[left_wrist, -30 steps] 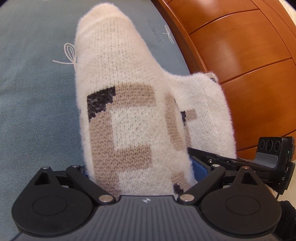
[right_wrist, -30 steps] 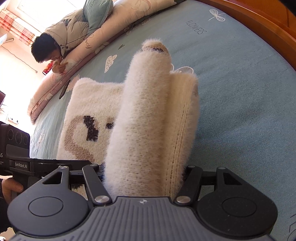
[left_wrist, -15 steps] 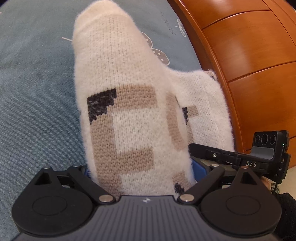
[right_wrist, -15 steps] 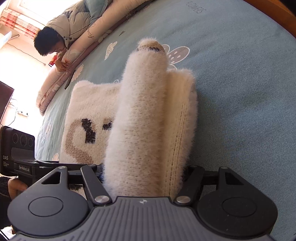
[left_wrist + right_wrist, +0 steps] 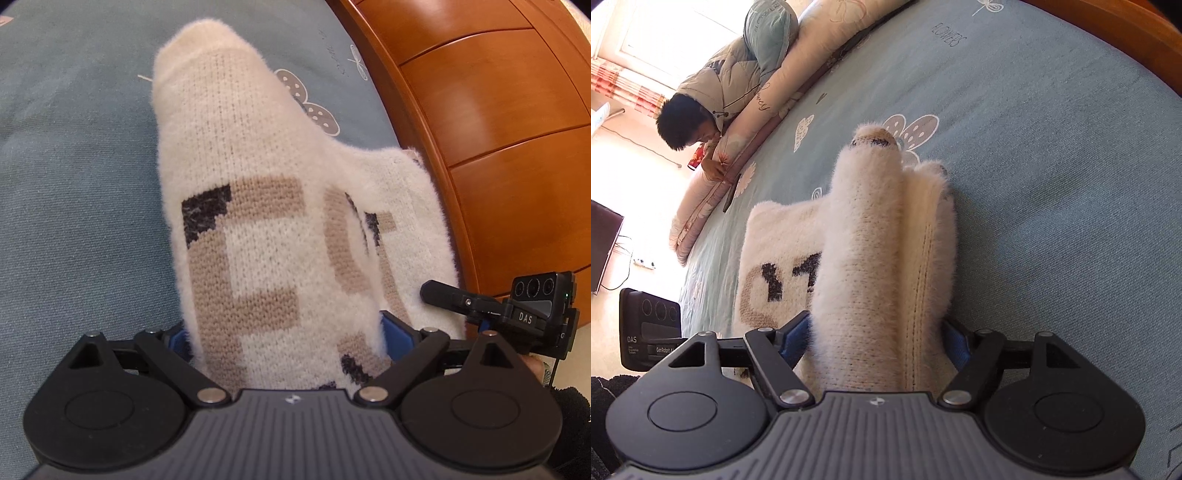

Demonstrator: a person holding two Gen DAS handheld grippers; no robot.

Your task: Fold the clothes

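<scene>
A cream fuzzy knit sweater (image 5: 258, 184) with beige and black blocks lies partly folded on the blue-grey bedsheet (image 5: 74, 184). My left gripper (image 5: 286, 332) is shut on a thick fold of it, which stands up between the blue pads (image 5: 397, 338). In the right wrist view another bunched fold of the sweater (image 5: 871, 240) runs between the jaws of my right gripper (image 5: 877, 339). Those jaws are opening, and the blue pads (image 5: 796, 339) show beside the fabric without squeezing it. The fold's far tip rests on the sheet. Each gripper's body shows at the edge of the other's view.
A polished wooden bed board (image 5: 498, 129) runs close along the right of the sweater. Across the bed lies a rolled quilt (image 5: 757, 110), with a person (image 5: 687, 122) leaning on it and a dark phone (image 5: 731, 195) beside it. A dark screen (image 5: 602, 247) stands on the floor side.
My left gripper has carried its fold along the bed, so a flower print now shows beside it. The right gripper's jaws have widened and its blue pads have come into sight.
</scene>
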